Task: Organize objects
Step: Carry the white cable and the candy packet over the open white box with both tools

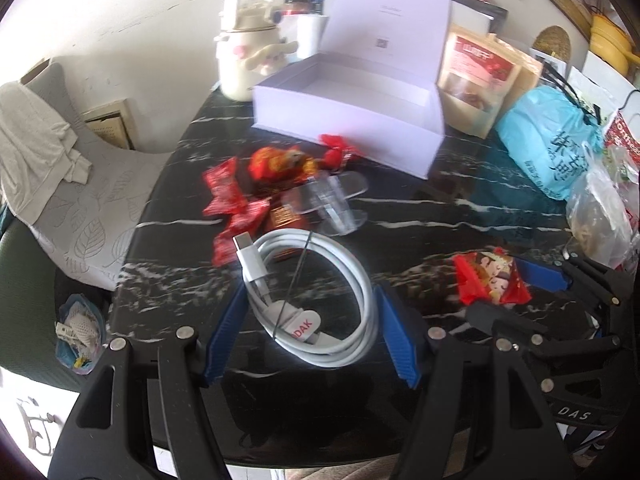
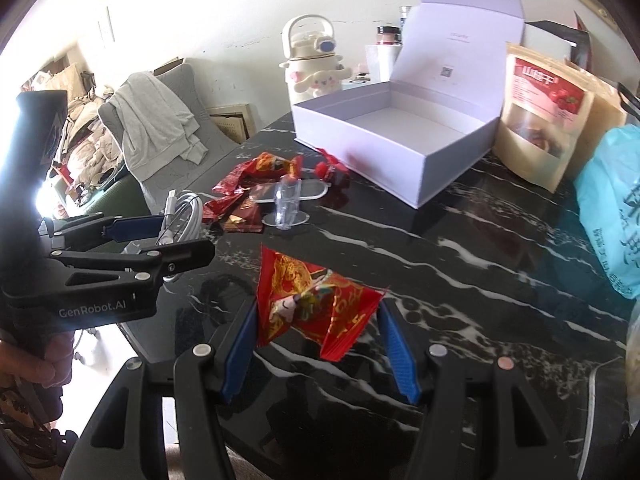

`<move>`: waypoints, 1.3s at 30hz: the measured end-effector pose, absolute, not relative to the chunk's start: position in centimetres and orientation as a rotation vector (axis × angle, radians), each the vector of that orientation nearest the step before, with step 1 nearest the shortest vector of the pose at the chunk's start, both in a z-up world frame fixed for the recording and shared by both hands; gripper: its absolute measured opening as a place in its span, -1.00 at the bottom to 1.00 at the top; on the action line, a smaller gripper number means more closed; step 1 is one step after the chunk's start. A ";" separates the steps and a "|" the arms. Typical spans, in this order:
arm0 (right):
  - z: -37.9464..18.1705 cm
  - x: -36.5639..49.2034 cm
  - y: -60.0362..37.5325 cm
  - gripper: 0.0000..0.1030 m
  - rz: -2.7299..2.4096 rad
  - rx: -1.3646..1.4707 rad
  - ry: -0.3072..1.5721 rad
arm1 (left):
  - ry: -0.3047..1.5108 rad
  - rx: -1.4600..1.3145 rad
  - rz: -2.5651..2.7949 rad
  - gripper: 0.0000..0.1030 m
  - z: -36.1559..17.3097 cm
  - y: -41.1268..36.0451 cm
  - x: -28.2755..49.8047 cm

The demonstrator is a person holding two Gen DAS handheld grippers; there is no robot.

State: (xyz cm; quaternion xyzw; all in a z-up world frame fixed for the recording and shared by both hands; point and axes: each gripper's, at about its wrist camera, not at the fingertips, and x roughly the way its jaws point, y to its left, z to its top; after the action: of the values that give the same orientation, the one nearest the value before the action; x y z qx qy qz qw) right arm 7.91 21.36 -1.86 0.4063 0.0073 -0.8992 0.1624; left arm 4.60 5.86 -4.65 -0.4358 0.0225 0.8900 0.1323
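A coiled white charging cable (image 1: pixel 320 300) sits between the blue fingers of my left gripper (image 1: pixel 310 300), which is shut on it just above the black marble table (image 1: pixel 460 208). In the right wrist view, my right gripper (image 2: pixel 318 312) is shut on a red candy packet (image 2: pixel 312 304), held above the table near its front edge. The same packet (image 1: pixel 490 280) shows at the right of the left wrist view. An open, empty white box (image 1: pixel 340 120) (image 2: pixel 448 176) stands at the back. Loose red candies (image 1: pixel 236 196) (image 2: pixel 260 168) and a clear plastic stand (image 1: pixel 328 200) (image 2: pixel 288 200) lie in front of it.
A cream kettle-shaped bottle (image 1: pixel 244 52) stands left of the box. A kraft snack pouch (image 1: pixel 476 72) and a blue plastic bag (image 1: pixel 552 140) crowd the right side. A chair draped with cloth (image 1: pixel 40 132) stands off the table's left edge.
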 end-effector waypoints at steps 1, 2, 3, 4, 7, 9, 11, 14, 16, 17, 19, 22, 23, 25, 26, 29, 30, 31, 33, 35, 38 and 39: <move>-1.8 8.0 21.6 0.17 -2.571 1.156 0.022 | 0.073 -1.258 2.576 0.24 -4.5 6.4 4.6; -1.6 8.0 21.9 0.17 -2.577 1.153 0.024 | 0.080 -1.253 2.573 0.24 -4.3 6.8 4.6; -1.5 8.0 22.1 0.17 -2.581 1.151 0.026 | 0.089 -1.247 2.571 0.24 -4.1 7.3 4.5; -1.4 8.0 22.4 0.17 -2.585 1.147 0.026 | 0.098 -1.241 2.568 0.24 -4.0 7.8 4.4; -1.1 7.7 23.2 0.17 -2.589 1.147 0.021 | 0.109 -1.229 2.554 0.24 -3.4 9.0 3.9; -0.7 7.4 23.6 0.17 -2.590 1.144 0.018 | 0.110 -1.222 2.543 0.24 -3.1 9.8 3.5; -0.3 7.0 24.0 0.17 -2.599 1.139 0.024 | 0.119 -1.211 2.536 0.24 -2.7 10.4 3.0; 0.3 6.2 24.5 0.17 -2.618 1.144 0.034 | 0.140 -1.200 2.534 0.24 -2.3 11.1 2.2; 0.6 5.7 24.8 0.17 -2.625 1.145 0.041 | 0.159 -1.197 2.535 0.24 -2.0 11.6 1.6; 0.8 5.3 25.0 0.17 -2.627 1.142 0.044 | 0.165 -1.196 2.535 0.24 -1.9 11.7 1.3; 1.1 4.8 25.3 0.17 -2.633 1.139 0.049 | 0.173 -1.195 2.535 0.24 -1.6 12.1 0.5; 1.7 3.7 25.6 0.17 -2.640 1.132 0.057 | 0.177 -1.179 2.538 0.24 -1.0 12.5 -0.7; 1.8 3.2 25.7 0.17 -2.640 1.133 0.056 | 0.179 -1.167 2.542 0.24 -0.6 12.6 -1.1; 2.1 2.4 25.8 0.17 -2.641 1.131 0.052 | 0.192 -1.152 2.552 0.24 -0.1 12.9 -1.9; 2.2 1.9 25.9 0.17 -2.645 1.132 0.049 | 0.198 -1.150 2.558 0.24 -0.1 12.9 -2.2; 2.5 0.5 25.9 0.17 -2.646 1.129 0.053 | 0.223 -1.148 2.564 0.24 0.2 13.3 -3.4; 2.7 0.1 25.9 0.17 -2.646 1.126 0.056 | 0.225 -1.150 2.564 0.24 0.2 13.4 -3.9; 2.7 -0.1 25.9 0.17 -2.645 1.125 0.057 | 0.228 -1.152 2.562 0.24 0.2 13.5 -4.4; 3.0 -0.9 25.9 0.17 -2.646 1.122 0.062 | 0.230 -1.154 2.558 0.24 0.2 13.7 -5.2; 3.1 -1.9 25.9 0.17 -2.645 1.118 0.068 | 0.236 -1.154 2.557 0.24 0.2 13.8 -6.0; 3.3 -3.2 25.9 0.17 -2.643 1.115 0.072 | 0.246 -1.159 2.556 0.24 0.2 14.0 -7.4; 3.3 -3.5 25.9 0.17 -2.642 1.114 0.073 | 0.247 -1.160 2.556 0.24 0.2 14.1 -7.7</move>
State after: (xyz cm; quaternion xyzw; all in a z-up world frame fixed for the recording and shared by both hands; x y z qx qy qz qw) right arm -3.51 25.94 3.30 0.3847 0.0253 -0.9126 0.1362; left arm -7.69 14.08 0.21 -0.4063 0.0865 0.8952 0.1612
